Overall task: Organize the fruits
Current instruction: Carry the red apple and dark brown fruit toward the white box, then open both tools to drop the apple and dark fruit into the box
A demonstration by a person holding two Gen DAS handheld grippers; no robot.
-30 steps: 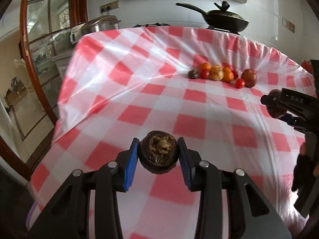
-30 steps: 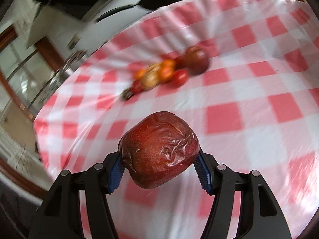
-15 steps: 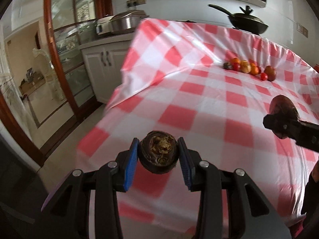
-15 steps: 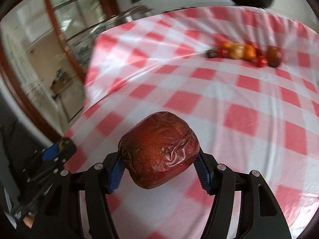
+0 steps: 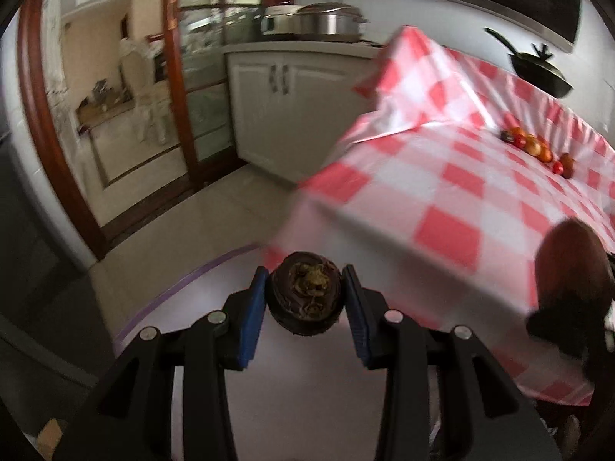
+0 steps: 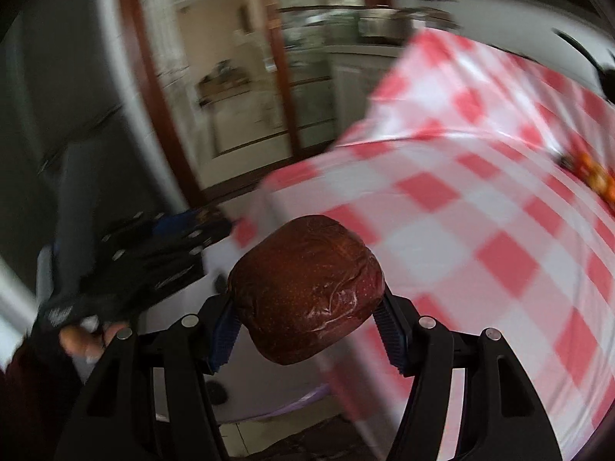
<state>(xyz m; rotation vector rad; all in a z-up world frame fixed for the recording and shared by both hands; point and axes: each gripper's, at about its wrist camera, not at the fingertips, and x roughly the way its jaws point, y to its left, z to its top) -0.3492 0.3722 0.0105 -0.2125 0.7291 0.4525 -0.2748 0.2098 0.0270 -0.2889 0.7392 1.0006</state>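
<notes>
My left gripper (image 5: 305, 301) is shut on a small dark shrivelled fruit (image 5: 305, 292) with a yellowish patch on top. It hangs just off the checked table's (image 5: 442, 192) left corner, over a white surface with a purple rim (image 5: 215, 276). My right gripper (image 6: 307, 309) is shut on a wrinkled red apple (image 6: 307, 280), also near that corner. The apple (image 5: 572, 265) shows at the right edge of the left wrist view. In the blurred right wrist view, the left gripper (image 6: 184, 230) sits to the left. A row of small fruits (image 5: 538, 148) lies far back on the table.
White cabinets (image 5: 284, 115) and a glass door in a brown wooden frame (image 5: 177, 77) stand beyond tiled floor (image 5: 192, 215). A silver cooker (image 5: 326, 19) is on the counter, a black wok (image 5: 538, 73) behind the table. A person's gloved hand (image 6: 88, 330) holds the left gripper.
Both grippers have swung left from above the tablecloth to past its corner, each keeping its fruit. Floor, cabinets and the white purple-rimmed surface have come into view.
</notes>
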